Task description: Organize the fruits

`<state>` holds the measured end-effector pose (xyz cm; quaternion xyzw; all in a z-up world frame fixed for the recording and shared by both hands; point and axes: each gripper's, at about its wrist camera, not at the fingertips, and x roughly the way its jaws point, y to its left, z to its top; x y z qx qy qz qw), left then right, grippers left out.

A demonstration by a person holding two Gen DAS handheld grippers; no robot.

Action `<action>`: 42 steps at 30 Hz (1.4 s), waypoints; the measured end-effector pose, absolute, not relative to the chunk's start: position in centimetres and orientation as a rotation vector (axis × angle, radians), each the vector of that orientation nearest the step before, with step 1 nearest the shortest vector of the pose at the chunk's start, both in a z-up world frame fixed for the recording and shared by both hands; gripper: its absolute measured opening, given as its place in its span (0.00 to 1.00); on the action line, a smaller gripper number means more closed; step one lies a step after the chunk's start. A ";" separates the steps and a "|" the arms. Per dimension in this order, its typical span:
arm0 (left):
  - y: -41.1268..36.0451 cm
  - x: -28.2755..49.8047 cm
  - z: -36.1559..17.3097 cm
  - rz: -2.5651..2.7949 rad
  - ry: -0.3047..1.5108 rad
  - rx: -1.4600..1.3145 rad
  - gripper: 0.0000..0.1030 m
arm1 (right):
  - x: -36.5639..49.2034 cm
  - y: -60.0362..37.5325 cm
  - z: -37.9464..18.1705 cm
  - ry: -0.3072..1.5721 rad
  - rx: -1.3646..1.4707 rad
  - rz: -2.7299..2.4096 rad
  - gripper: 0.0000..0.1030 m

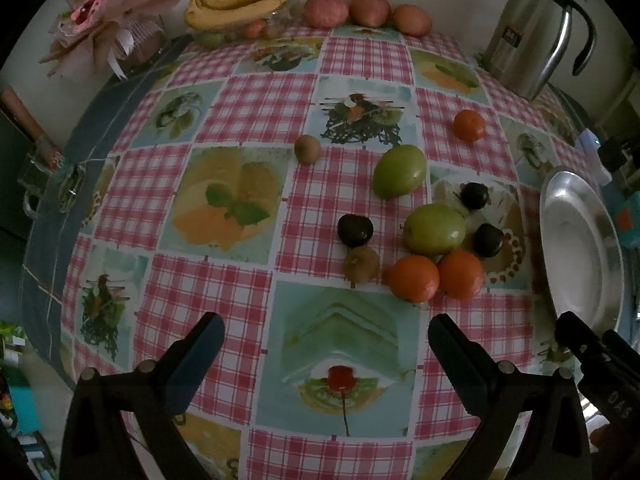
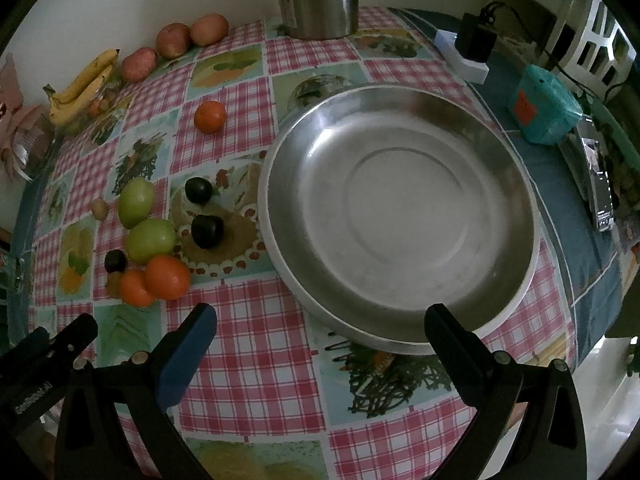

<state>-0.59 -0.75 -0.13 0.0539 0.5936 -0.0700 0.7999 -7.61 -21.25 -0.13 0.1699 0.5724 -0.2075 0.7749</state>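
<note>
A steel thermos jug (image 1: 536, 32) stands at upper right of the left view on the checked tablecloth (image 1: 256, 112). Pink wrapped flowers (image 1: 104, 12) sit upper left. A teal box (image 2: 546, 106), perhaps tissues, lies right.

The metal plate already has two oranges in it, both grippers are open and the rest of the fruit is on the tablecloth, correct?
Not quite. The metal plate is empty in the right wrist view; the two oranges sit on the tablecloth beside it. Both grippers, left and right, are open.
</note>
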 end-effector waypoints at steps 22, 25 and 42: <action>-0.7 -0.6 -0.3 -0.154 1.282 0.115 1.00 | -7.4 -21.2 -0.3 1.253 0.371 -0.450 1.00; -0.7 -0.6 -0.3 -0.154 1.282 0.114 1.00 | -7.4 -21.2 -0.3 1.253 0.371 -0.451 1.00; -0.5 0.0 0.6 -0.145 1.251 0.055 1.00 | -7.3 -20.9 -0.1 1.226 0.388 -0.413 1.00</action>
